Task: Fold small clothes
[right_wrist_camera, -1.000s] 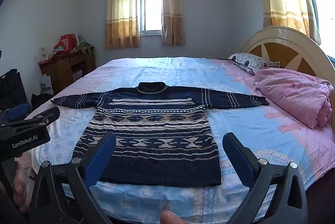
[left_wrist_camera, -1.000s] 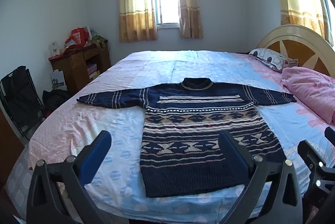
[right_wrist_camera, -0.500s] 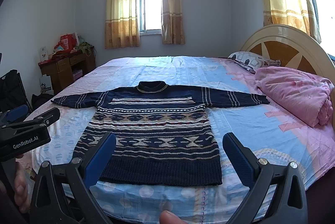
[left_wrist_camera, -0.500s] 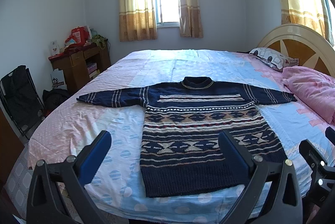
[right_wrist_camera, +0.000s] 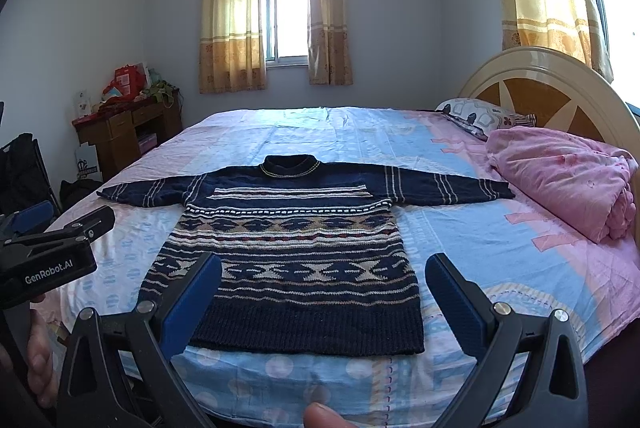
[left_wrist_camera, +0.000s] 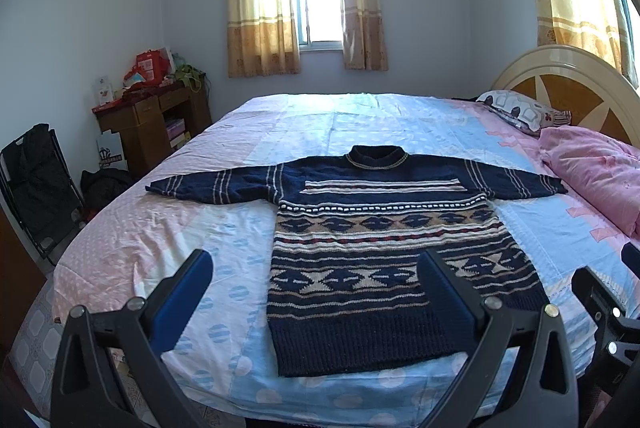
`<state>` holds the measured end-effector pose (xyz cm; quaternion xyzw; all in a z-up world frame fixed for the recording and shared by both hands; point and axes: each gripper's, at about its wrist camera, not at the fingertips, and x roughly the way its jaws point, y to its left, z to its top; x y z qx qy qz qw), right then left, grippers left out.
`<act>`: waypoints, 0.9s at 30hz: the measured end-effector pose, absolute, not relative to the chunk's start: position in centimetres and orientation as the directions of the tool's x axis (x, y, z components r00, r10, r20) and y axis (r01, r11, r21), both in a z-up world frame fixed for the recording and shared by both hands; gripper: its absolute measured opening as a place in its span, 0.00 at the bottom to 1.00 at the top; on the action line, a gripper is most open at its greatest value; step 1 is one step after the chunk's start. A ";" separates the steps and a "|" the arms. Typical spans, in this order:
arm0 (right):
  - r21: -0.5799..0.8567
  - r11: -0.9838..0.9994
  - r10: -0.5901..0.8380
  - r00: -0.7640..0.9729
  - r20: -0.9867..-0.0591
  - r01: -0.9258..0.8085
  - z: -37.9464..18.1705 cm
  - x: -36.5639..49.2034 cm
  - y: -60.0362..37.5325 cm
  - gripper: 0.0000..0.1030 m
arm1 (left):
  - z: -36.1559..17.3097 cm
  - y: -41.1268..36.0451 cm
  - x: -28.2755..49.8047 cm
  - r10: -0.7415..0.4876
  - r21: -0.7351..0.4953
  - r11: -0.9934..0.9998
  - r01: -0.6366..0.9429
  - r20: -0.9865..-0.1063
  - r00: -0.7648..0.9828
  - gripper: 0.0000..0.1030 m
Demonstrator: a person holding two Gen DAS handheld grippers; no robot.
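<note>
A navy patterned knit sweater (left_wrist_camera: 380,228) lies flat on the bed (left_wrist_camera: 160,228), front up, both sleeves spread out, collar away from me. It also shows in the right wrist view (right_wrist_camera: 296,244). My left gripper (left_wrist_camera: 316,268) is open and empty, held above the near bed edge before the sweater's hem. My right gripper (right_wrist_camera: 324,272) is open and empty, also before the hem. The left gripper's body (right_wrist_camera: 48,252) shows at the left of the right wrist view.
A pink quilt (right_wrist_camera: 560,184) and a patterned pillow (right_wrist_camera: 480,112) lie at the right by the headboard (right_wrist_camera: 540,84). A wooden desk (left_wrist_camera: 152,120) with clutter and a dark folding chair (left_wrist_camera: 36,184) stand left of the bed.
Both grippers have shifted very slightly; the view is almost the same. The sweater has not moved.
</note>
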<state>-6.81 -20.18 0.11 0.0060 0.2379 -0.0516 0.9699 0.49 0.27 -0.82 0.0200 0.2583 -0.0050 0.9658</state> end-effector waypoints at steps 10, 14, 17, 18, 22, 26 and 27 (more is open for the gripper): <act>-0.013 0.995 -0.097 0.881 -0.462 0.102 0.1 -6.8 -20.2 0.99 | -0.8 0.3 0.5 0.001 0.036 0.999 0.020 -0.503 0.864 1.00; -0.012 0.995 -0.097 0.881 -0.463 0.103 0.2 -6.8 -20.1 0.99 | -0.9 0.3 0.5 0.000 0.035 0.999 0.021 -0.503 0.864 1.00; -0.013 0.995 -0.097 0.881 -0.464 0.103 0.2 -6.8 -20.1 0.99 | -0.9 0.3 0.5 0.001 0.036 0.999 0.020 -0.503 0.864 1.00; -0.013 0.995 -0.097 0.881 -0.464 0.102 0.2 -6.8 -20.1 0.99 | -0.9 0.3 0.5 0.001 0.036 0.999 0.020 -0.503 0.864 1.00; -0.014 0.995 -0.097 0.881 -0.464 0.102 0.2 -6.8 -20.1 0.99 | -0.9 0.3 0.5 0.001 0.036 0.999 0.020 -0.503 0.864 1.00; -0.014 0.995 -0.096 0.880 -0.465 0.101 0.2 -6.8 -20.1 0.99 | -0.9 0.3 0.6 0.001 0.037 0.999 0.020 -0.504 0.864 1.00; -0.014 0.995 -0.095 0.880 -0.466 0.101 0.1 -6.8 -20.1 0.99 | -0.9 0.3 0.6 0.001 0.037 0.999 0.020 -0.504 0.864 1.00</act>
